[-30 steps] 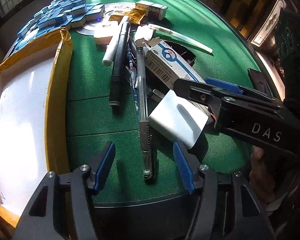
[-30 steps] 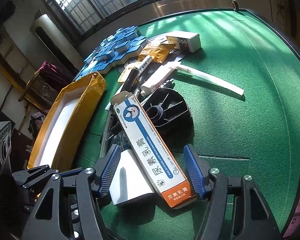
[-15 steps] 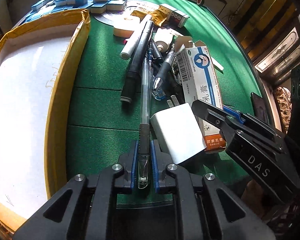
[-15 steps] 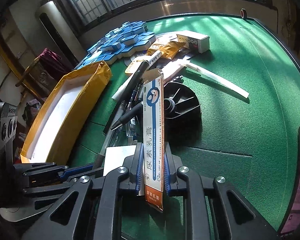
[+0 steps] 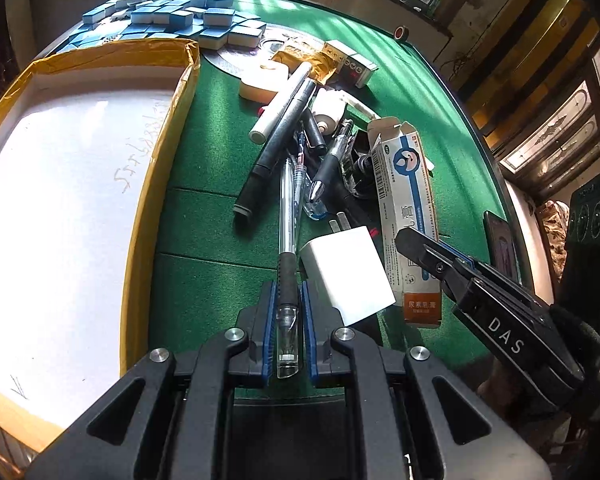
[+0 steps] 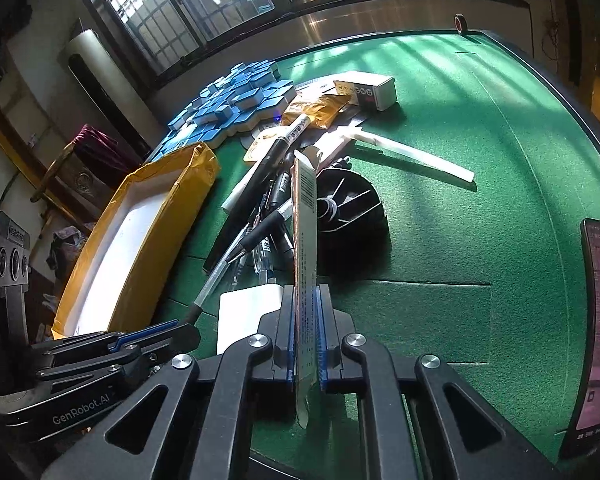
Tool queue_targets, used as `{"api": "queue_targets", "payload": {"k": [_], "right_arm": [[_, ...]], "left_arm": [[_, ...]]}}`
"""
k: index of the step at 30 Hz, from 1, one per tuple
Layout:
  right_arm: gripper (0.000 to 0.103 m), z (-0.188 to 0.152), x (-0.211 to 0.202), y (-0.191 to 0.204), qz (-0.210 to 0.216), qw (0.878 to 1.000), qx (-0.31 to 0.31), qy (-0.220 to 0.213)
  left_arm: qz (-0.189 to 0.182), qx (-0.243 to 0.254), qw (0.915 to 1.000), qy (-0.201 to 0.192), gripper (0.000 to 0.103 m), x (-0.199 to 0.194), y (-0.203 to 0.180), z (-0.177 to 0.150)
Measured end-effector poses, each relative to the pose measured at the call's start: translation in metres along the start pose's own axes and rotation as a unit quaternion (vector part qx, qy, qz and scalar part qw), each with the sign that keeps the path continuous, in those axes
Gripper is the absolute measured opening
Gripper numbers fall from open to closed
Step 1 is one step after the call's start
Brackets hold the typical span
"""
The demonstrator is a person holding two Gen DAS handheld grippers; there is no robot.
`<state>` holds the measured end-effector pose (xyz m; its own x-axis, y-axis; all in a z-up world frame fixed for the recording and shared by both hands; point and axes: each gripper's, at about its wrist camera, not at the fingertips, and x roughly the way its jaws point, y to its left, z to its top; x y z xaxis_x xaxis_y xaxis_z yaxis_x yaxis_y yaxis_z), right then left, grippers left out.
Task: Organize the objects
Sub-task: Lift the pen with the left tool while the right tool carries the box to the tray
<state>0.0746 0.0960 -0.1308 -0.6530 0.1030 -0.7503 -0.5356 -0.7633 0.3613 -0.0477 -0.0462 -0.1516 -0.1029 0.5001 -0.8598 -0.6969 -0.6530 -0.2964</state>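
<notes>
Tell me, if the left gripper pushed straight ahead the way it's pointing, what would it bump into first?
Probably the pile of pens ahead of the left gripper, which holds a clear pen; the white block sits just beside that line.

Your left tongs (image 5: 286, 322), open a second ago, now pinch the clear pen (image 5: 287, 216). Your right tongs (image 6: 305, 336) have just been closing; the carton (image 6: 306, 240) between them has turned from flat to edge-up.

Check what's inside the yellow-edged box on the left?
Yellow-edged box: only its white floor with handwritten scribbles shows, no objects. The near corner is cropped and hidden by the left gripper.
</notes>
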Motion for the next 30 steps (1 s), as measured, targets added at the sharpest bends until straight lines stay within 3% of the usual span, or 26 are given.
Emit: {"api": "queue_targets", "payload": {"k": [10, 17, 24, 30], "right_arm": [[0.008, 0.000, -0.019, 0.017, 0.005, 0.999, 0.001, -0.032], [0.008, -0.006, -0.023, 0.050, 0.041, 0.999, -0.022, -0.026], [0.008, -0.016, -0.009, 0.098, 0.100, 0.994, -0.053, 0.006], [0.008, -0.012, 0.021, 0.145, 0.152, 0.985, -0.062, 0.061]], "left_arm": [[-0.029, -0.017, 0.9993, -0.016, 0.010, -0.022, 0.009, 0.000], [-0.047, -0.038, 0.9973, -0.041, 0.010, -0.048, 0.024, -0.004], [-0.027, -0.082, 0.9936, -0.073, 0.010, -0.080, 0.073, -0.007], [0.001, -0.138, 0.9863, -0.090, 0.010, -0.095, 0.126, -0.012]]}}
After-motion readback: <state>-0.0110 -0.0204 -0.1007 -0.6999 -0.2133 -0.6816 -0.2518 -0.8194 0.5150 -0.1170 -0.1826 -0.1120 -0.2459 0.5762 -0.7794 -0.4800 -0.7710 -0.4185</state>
